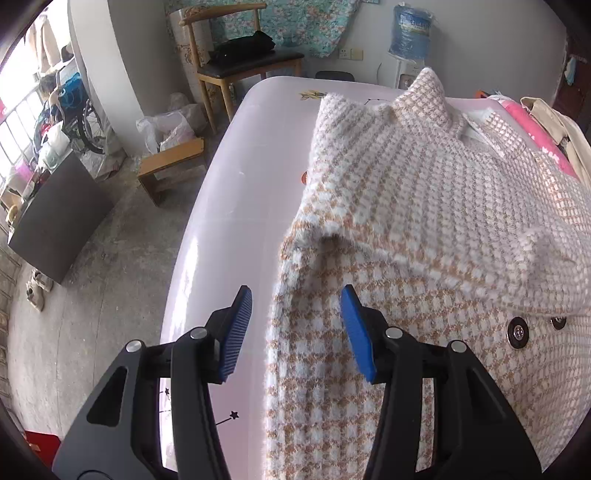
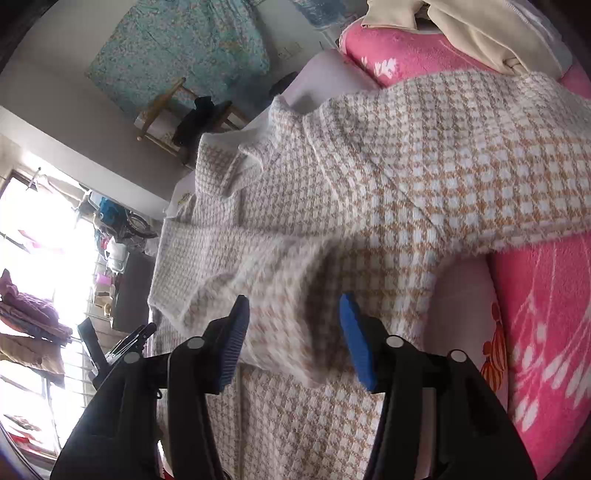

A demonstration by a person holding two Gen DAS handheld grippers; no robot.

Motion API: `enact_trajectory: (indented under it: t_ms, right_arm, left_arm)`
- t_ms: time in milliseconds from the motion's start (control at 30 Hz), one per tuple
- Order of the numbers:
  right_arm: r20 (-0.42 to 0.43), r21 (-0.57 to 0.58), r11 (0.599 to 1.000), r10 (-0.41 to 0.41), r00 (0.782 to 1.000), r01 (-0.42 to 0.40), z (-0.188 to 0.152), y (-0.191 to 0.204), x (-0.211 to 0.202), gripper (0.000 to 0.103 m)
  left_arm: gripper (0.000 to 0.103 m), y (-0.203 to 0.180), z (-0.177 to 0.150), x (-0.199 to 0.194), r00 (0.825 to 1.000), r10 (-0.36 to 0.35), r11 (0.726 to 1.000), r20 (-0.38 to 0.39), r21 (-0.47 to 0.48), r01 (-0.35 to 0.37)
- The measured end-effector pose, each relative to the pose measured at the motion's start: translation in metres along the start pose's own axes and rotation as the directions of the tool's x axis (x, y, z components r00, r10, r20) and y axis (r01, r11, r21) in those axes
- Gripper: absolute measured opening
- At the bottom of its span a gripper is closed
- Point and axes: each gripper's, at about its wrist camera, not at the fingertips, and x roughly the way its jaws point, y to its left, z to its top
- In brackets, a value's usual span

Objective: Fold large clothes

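Observation:
A large fuzzy coat (image 1: 424, 206) in a tan and white houndstooth check lies spread on a pale pink table (image 1: 236, 192). Its left sleeve is folded across the chest and two dark snap buttons (image 1: 517, 332) show at the front. My left gripper (image 1: 295, 328) is open and empty, hovering above the coat's left edge. In the right wrist view the coat (image 2: 369, 192) fills the middle, with the other sleeve (image 2: 480, 155) stretching to the right. My right gripper (image 2: 295, 336) is open and empty, just above the folded sleeve's cuff (image 2: 280, 332).
A pink blanket (image 2: 546, 314) and a beige garment (image 2: 480, 33) lie at the table's right side. A wooden chair (image 1: 236, 62), a small stool (image 1: 170, 166), a dark cabinet (image 1: 55, 221) and a water dispenser (image 1: 410, 37) stand around the table on the concrete floor.

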Motion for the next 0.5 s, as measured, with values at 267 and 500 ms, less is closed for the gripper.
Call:
enact_trajectory:
  t_ms: [267,500]
  right_arm:
    - [-0.120,-0.010,0.996,-0.085,0.989,0.084,0.008,-0.001,0.051,0.054]
    - [-0.164,-0.087,0.984,-0.166,0.972,0.153,0.001,0.014,0.068,0.019]
  left_arm:
    - [0.042,-0.015,0.011,0.011,0.999,0.037,0.993,0.003,0.108,-0.037]
    - [0.034,-0.014,0.013,0.025,1.000,0.028,0.994,0.010,0.104,-0.029]
